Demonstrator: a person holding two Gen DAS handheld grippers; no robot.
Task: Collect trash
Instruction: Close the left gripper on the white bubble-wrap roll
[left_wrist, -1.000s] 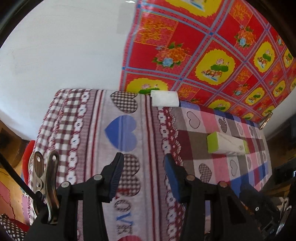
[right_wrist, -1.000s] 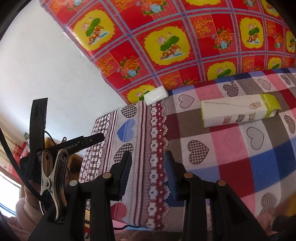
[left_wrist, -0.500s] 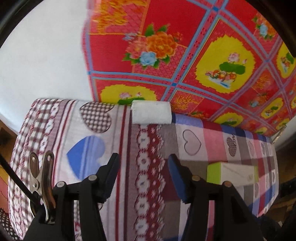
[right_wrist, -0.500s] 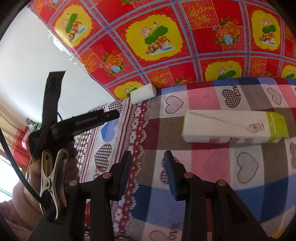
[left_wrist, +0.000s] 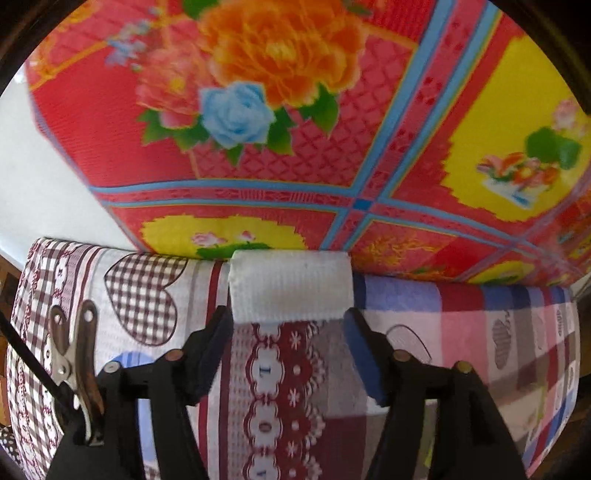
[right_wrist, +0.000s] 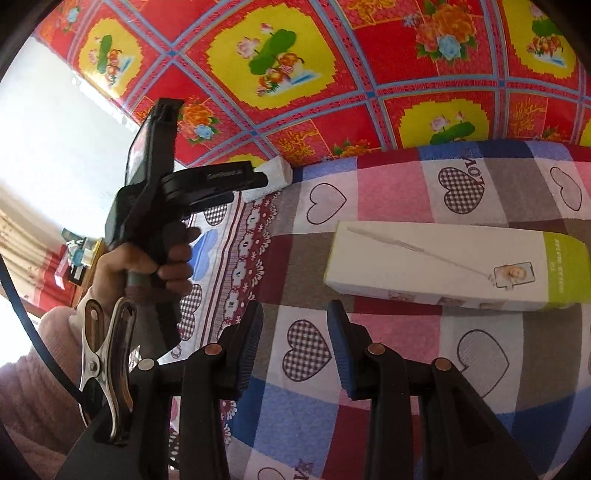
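A folded white paper towel (left_wrist: 290, 286), ribbed in texture and roughly rectangular, lies at the far edge of a table draped in a heart-patterned patchwork cloth (left_wrist: 147, 295), centre of the left wrist view, its back edge against the red floral sheet (left_wrist: 295, 129) that fills the upper frame. The left gripper (left_wrist: 288, 336) points down at it with jaws that have just been opening; they are spread about as wide as the towel, their tips at its near corners, not pressing on it, and little of the towel lies between them.

In the right wrist view the same towel (right_wrist: 275, 175) shows small at centre left, partly hidden behind the black body of the left gripper (right_wrist: 192, 184), which a hand (right_wrist: 147, 266) in a pale pink fuzzy sleeve (right_wrist: 33, 387) grips at middle left. At centre right lies a long white carton with a lime-green end (right_wrist: 454, 266), printed with a selfie-stick drawing, flat on the cloth and well apart from the towel. The right gripper (right_wrist: 295, 350), bottom centre, hangs over a checked heart with its jaws partly apart and nothing between them. A steel spring clamp (right_wrist: 105, 365) juts at lower left.
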